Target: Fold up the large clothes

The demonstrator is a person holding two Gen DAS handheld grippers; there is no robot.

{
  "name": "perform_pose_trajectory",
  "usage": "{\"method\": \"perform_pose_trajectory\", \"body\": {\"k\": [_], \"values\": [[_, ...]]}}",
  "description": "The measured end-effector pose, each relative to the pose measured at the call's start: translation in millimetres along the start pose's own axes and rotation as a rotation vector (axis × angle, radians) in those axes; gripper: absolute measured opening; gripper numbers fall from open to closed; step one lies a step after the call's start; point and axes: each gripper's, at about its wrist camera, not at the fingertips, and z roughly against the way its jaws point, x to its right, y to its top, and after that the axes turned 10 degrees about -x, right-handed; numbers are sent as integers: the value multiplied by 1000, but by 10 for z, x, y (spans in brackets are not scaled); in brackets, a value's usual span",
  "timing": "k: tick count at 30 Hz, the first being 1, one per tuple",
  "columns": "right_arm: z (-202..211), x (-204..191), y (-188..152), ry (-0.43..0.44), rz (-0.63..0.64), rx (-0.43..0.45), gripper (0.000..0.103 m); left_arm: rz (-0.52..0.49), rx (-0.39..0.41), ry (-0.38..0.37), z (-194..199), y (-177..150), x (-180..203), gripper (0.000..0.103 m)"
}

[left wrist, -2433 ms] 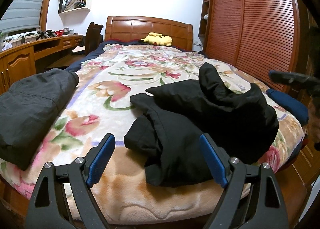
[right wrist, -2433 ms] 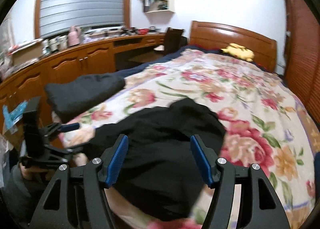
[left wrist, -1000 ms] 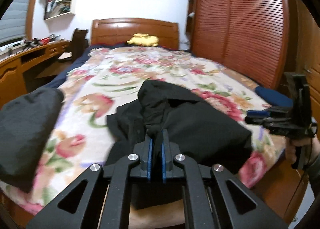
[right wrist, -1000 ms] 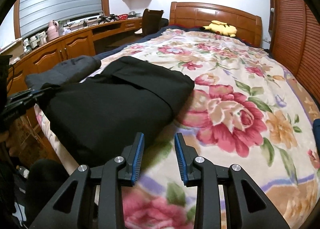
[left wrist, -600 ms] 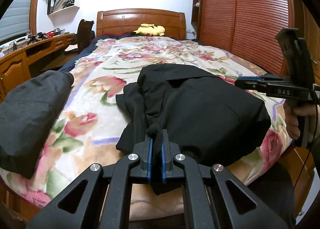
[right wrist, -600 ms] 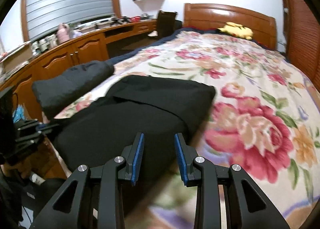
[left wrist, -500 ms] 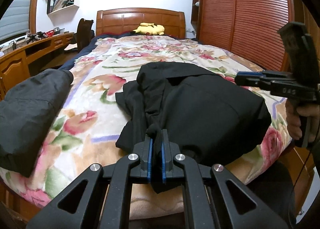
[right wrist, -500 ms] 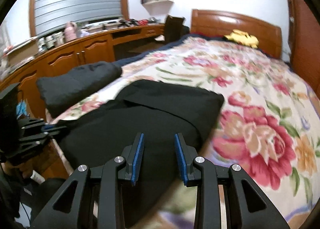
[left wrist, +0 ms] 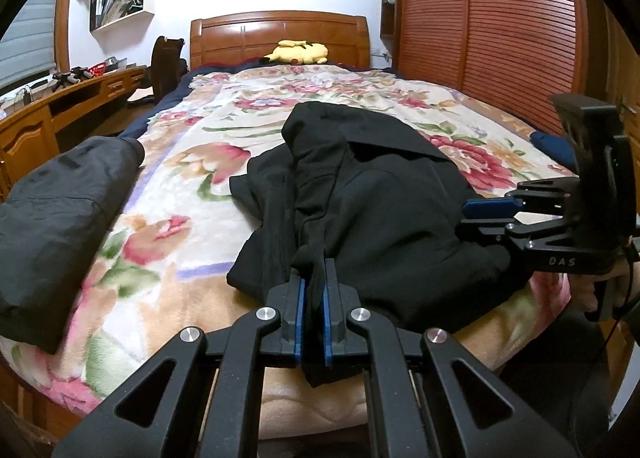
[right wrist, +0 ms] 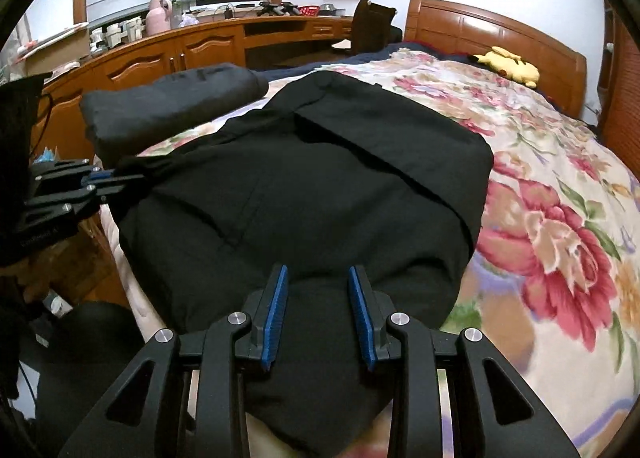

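A large black garment (left wrist: pixel 384 197) lies rumpled across the foot of a bed with a floral blanket (left wrist: pixel 248 125). My left gripper (left wrist: pixel 313 290) is shut on a fold of its near edge. The garment fills the middle of the right wrist view (right wrist: pixel 304 185). My right gripper (right wrist: pixel 316 290) is partly open, its blue pads either side of the garment's near edge, gripping nothing. It also shows in the left wrist view (left wrist: pixel 492 209) at the garment's right side. The left gripper shows in the right wrist view (right wrist: pixel 100 181), pinching the cloth.
A folded dark grey garment (left wrist: pixel 60 209) lies on the bed's left edge. A yellow plush toy (left wrist: pixel 298 51) sits by the wooden headboard (left wrist: pixel 280 33). A wooden desk and cabinets (right wrist: pixel 168 49) run along the left. A slatted wardrobe (left wrist: pixel 480 29) stands on the right.
My left gripper closed on the garment's edge and stays shut on it. My right gripper narrowed and swung in over the garment's right near edge.
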Motion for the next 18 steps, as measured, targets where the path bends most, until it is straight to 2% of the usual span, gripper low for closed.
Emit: {"method": "perform_pose_trajectory", "body": {"k": [3, 5, 8, 12, 16, 18], "values": [[44, -19, 78, 21, 14, 3, 35, 10, 2, 11, 17, 15, 7, 8], [115, 85, 129, 17, 5, 17, 51, 22, 2, 19, 28, 28, 5, 12], [172, 309, 234, -14, -33, 37, 59, 36, 5, 27, 55, 29, 14, 18], [79, 661, 366, -10, -73, 25, 60, 33, 3, 36, 107, 26, 13, 22], [-100, 889, 524, -60, -96, 6, 60, 29, 5, 42, 182, -9, -7, 40], [-195, 974, 631, -59, -114, -4, 61, 31, 5, 43, 221, -64, -38, 42]]}}
